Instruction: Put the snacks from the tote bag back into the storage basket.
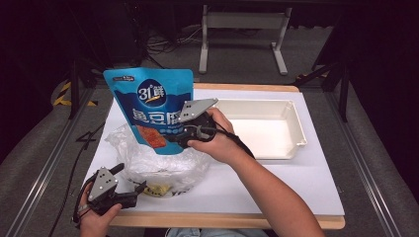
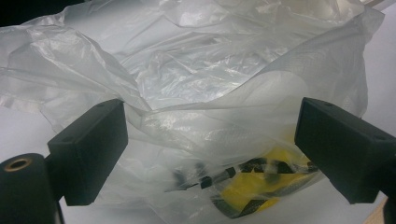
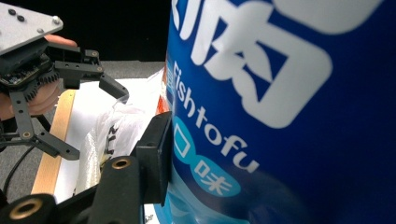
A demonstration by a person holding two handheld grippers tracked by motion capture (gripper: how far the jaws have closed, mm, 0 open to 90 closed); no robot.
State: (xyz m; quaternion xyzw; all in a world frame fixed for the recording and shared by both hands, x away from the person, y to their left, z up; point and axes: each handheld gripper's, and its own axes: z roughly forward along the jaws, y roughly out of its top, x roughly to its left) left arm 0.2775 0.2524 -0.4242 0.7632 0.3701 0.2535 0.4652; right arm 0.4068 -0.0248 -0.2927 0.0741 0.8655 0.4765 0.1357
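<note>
The right hand-held gripper (image 1: pixel 184 132) is clamped tight on the blue fish tofu pouch (image 1: pixel 150 106), gripping it low on its right edge; in the right gripper view one black jaw lies flat against the printed face. The pouch stands upright in the air with its long axis vertical, its bottom edge just over the mouth of the clear plastic bag (image 1: pixel 153 160), which lies crumpled on the table at about 6 o'clock from the pouch. The white tray (image 1: pixel 291 129) sits empty at roughly 3 o'clock from the pouch, well apart from it, so the judgement is that the pouch will travel rightward across the table, carried by the right hand, which is the nearer of the two. The left hand-held gripper (image 1: pixel 129 186) rests at the bag's 8 o'clock corner with its jaws spread wide, film between them but not pinched. The pouch is glossy blue with white lettering and an orange food picture low on its front; a yellow-and-black packet (image 2: pixel 254 184) shows through the bag.
</note>
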